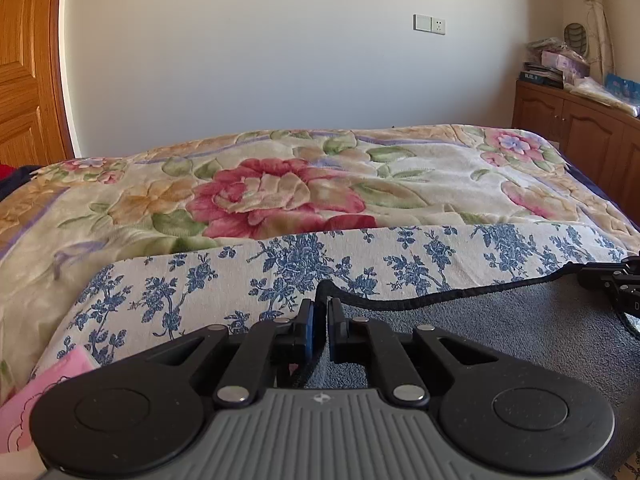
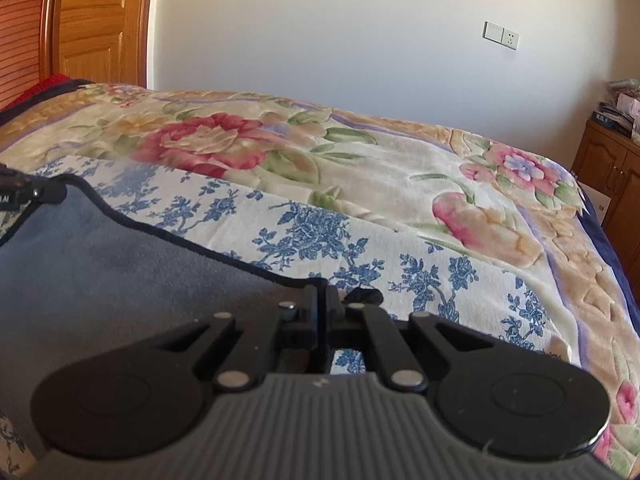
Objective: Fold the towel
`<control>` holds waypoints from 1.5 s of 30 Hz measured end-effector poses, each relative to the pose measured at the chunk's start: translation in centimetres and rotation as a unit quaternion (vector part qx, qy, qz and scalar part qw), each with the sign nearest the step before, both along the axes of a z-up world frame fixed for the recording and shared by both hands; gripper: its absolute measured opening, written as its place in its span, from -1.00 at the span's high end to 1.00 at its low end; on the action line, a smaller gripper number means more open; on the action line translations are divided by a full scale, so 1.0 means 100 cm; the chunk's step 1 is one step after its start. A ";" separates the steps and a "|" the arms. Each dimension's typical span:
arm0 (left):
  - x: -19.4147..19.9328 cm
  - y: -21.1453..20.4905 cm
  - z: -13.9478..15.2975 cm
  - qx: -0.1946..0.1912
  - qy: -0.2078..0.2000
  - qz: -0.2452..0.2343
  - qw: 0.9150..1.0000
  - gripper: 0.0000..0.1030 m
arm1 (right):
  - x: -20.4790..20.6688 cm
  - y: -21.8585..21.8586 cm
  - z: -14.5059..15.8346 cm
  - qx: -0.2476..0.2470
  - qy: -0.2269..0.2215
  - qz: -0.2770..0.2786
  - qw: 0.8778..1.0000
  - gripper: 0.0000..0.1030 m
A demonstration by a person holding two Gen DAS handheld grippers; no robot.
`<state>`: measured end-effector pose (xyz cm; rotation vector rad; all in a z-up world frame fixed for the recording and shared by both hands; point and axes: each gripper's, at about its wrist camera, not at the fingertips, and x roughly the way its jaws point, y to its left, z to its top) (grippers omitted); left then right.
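Note:
A grey towel (image 1: 500, 328) with a black stitched border is held up between both grippers above a bed. My left gripper (image 1: 321, 304) is shut on the towel's left corner; the black edge pokes up between its fingers. My right gripper (image 2: 321, 294) is shut on the towel's (image 2: 100, 264) right corner. Each gripper shows at the edge of the other's view: the right gripper (image 1: 616, 280) at far right, the left gripper (image 2: 28, 194) at far left. The top edge sags a little between them.
Under the towel lies a white cloth with blue flowers (image 1: 400, 256), on a floral blanket (image 1: 280, 192) covering the bed. A wooden door (image 1: 24, 80) stands at left, a wooden cabinet (image 1: 580, 120) with clutter at right. A pink cloth (image 1: 48, 384) lies near left.

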<state>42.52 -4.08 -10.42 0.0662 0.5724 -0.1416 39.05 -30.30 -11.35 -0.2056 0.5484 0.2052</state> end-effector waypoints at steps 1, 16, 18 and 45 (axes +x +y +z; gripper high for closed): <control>0.000 0.000 0.000 0.001 0.000 0.000 1.000 0.68 | 0.000 0.000 0.000 0.000 0.000 -0.001 1.000 0.87; -0.028 -0.003 0.028 0.010 -0.024 0.021 0.999 -0.64 | -0.037 0.000 0.037 0.031 -0.006 -0.005 0.999 0.03; -0.035 -0.005 0.035 0.018 -0.026 0.023 0.999 -0.65 | -0.046 0.003 0.040 0.032 -0.006 -0.009 0.999 0.00; -0.124 -0.015 0.098 0.044 -0.044 -0.001 0.998 -0.84 | -0.134 0.001 0.082 0.066 -0.028 -0.035 0.997 -0.70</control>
